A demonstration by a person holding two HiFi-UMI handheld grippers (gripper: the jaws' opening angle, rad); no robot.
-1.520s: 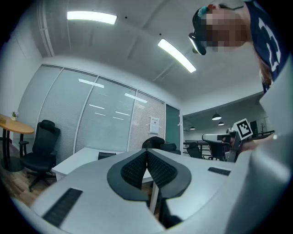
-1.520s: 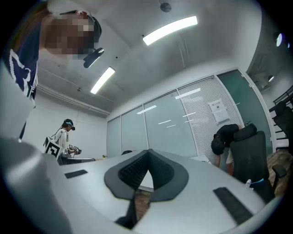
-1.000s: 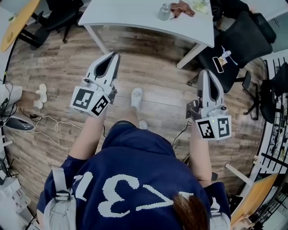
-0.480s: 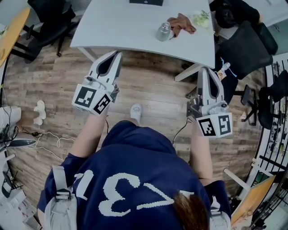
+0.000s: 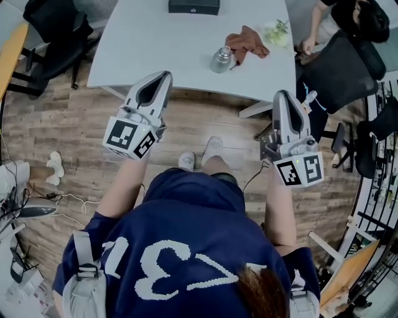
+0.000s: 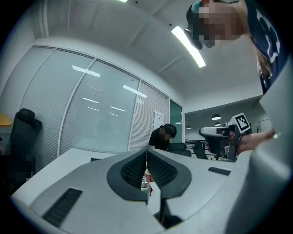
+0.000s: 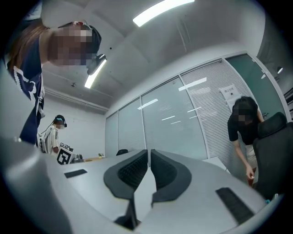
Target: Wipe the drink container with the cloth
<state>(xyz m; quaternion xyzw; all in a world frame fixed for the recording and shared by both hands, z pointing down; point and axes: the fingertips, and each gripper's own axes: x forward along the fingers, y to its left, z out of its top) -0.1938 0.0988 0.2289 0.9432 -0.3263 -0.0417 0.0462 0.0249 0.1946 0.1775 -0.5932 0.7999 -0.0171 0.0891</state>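
Left gripper [image 5: 163,76]: jaws pressed together, empty, at the desk's [image 5: 143,43] near edge.
Right gripper [image 5: 281,94]: also pressed together, empty, by the near right corner.
Drink container [image 5: 221,59]: upright, close to the near edge, right half.
Cloth [image 5: 247,42]: crumpled, just beside the container's far side.
Step, my read: approach. I'd spread both jaws before reaching, one for the cloth, one to steady the container.
Room: plank floor [image 5: 74,136], office chair [image 5: 339,68], black box [image 5: 194,6] at the far edge.

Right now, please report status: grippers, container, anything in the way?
Left gripper and right gripper shut, empty. Drink container upright on table, cloth beside it, untouched. No obstacle seen before them.
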